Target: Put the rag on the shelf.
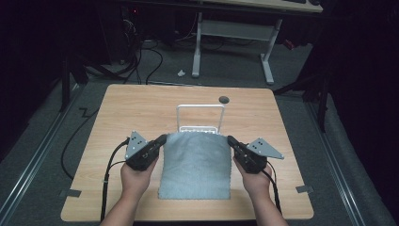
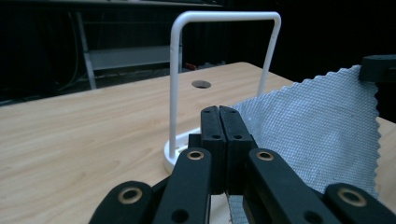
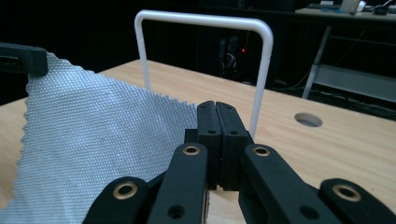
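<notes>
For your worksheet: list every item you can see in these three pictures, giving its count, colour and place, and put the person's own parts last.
Cloth: one, grey, mid-table, far corners lifted.
Rack: one, white wire frame, upright just beyond the cloth.
Table: one, light wood, with a round hole near its far edge.
Desk: one, white-legged, on the floor behind.
Cables: several, black, floor at far left.
Left gripper: one, black, shut on the cloth's left corner.
Right gripper: one, black, shut on the right corner.
Hands: two, at the near edge.
</notes>
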The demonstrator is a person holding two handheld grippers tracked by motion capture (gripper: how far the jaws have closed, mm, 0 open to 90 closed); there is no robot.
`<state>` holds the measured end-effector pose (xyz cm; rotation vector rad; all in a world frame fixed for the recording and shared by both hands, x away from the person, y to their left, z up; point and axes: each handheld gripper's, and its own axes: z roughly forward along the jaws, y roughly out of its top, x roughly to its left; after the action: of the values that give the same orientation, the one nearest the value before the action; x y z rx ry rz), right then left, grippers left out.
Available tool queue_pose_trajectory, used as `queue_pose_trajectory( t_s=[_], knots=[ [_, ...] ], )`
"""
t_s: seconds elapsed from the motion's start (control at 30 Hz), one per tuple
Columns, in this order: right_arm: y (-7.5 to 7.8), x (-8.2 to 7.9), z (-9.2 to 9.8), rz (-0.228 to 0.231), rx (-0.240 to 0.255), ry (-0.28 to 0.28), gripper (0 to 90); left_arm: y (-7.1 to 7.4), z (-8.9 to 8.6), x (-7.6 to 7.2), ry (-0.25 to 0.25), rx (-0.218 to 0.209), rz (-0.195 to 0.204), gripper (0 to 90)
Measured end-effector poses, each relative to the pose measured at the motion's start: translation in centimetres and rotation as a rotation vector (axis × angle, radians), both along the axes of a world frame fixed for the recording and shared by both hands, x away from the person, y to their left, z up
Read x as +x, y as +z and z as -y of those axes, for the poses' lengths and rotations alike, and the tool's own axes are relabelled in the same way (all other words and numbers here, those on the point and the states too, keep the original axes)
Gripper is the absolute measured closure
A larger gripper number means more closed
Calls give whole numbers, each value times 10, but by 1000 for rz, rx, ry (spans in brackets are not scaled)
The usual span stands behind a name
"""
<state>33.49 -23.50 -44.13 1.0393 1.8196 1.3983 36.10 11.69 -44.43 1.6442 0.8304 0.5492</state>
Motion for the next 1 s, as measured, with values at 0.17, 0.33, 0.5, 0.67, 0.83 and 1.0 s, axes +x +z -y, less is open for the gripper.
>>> queue_pose_trajectory(
  t_s=[0.17,0.33,0.5,0.67,0.83,1.0],
  knots=[
    [10,4,5,17,16,-8,900,9,3,7,4,0,22,895],
    [18,7,11,35,32,-24,900,17,5,11,-2,3,36,895],
    [30,9,17,52,41,-28,900,27,4,13,1,1,63,895],
    [40,11,18,69,38,-34,900,37,2,18,7,-3,90,895],
    [45,14,19,82,38,-33,900,47,4,21,14,-7,122,895],
    [56,19,19,99,31,-45,900,55,6,27,19,-3,138,895]
  ],
)
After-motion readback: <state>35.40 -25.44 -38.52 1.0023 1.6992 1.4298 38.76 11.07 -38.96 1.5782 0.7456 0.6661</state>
